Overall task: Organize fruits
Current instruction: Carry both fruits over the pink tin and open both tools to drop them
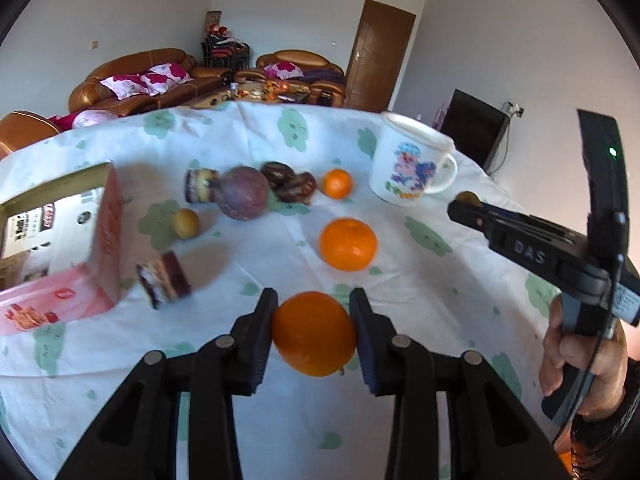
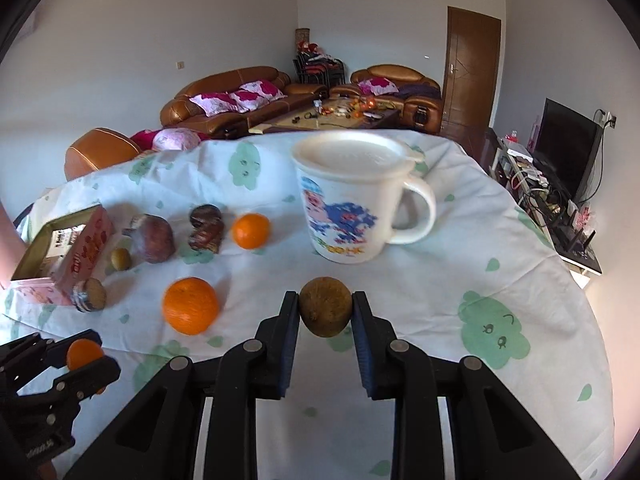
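Observation:
My left gripper [image 1: 314, 300] is shut on an orange [image 1: 314, 336], held just above the tablecloth; the right wrist view shows that orange [image 2: 83, 354] at lower left. My right gripper [image 2: 325, 300] is shut on a brown kiwi [image 2: 326, 312] in front of the mug; in the left wrist view the kiwi [image 1: 469, 199] peeks out at its tip. On the cloth lie a second orange [image 1: 348, 244], a small mandarin [image 1: 337, 184], a purple passion fruit [image 1: 242, 193], a small greenish fruit [image 1: 186, 223] and dark brown dates [image 1: 290, 184].
A white lidded mug [image 2: 352, 208] with a cartoon print stands at the back right. An open pink box [image 1: 108, 232] sits at the left, with a cake slice [image 1: 164, 280] beside it and another [image 1: 200, 186] behind the passion fruit. A hand [image 1: 580, 356] grips the right tool's handle.

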A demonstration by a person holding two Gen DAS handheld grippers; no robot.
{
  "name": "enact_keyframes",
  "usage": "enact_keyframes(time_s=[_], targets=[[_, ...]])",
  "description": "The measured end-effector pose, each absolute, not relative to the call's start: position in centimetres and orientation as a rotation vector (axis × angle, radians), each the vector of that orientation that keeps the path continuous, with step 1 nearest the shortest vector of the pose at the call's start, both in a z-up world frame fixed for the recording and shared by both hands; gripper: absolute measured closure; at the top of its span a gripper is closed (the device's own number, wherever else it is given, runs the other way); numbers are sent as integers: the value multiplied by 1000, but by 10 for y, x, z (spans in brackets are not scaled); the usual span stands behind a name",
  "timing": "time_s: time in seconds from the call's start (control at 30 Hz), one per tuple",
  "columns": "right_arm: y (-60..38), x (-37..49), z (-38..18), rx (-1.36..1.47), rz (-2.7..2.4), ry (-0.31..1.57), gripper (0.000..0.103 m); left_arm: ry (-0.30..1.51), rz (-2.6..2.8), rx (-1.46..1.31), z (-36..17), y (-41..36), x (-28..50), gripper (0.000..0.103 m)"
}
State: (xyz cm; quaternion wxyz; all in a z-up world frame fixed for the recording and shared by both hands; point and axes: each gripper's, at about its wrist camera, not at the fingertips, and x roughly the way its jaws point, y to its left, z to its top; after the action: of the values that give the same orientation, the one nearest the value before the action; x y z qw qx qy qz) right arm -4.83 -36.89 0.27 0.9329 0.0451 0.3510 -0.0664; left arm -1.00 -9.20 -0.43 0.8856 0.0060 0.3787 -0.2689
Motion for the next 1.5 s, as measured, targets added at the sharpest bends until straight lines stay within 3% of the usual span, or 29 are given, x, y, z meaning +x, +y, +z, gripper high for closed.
enact_keyframes(time_s=[0.2,0.47,0.77,1.3,1.4,1.43,1.5], targets=[[-290,-34,30,115,29,648,75,640,-340,12,23,-16,26,64],[-180,19,24,192,222,646,75,625,-135,-48,16,71,70,64],[-100,77,-6,218,294,724,75,691,-13,-12,-6,97,85,64],[-105,76,-27,297,406,730,74,762,45,15,-26,101,95,64],[-107,74,-26,328,434,718,64,763,52,9,-26,101,94,63],[-108,73,-26,338,445,713,57,757,55,6,-25,101,93,62],[-110,70,-24,359,465,696,47,740,67,8,-23,101,91,46]])
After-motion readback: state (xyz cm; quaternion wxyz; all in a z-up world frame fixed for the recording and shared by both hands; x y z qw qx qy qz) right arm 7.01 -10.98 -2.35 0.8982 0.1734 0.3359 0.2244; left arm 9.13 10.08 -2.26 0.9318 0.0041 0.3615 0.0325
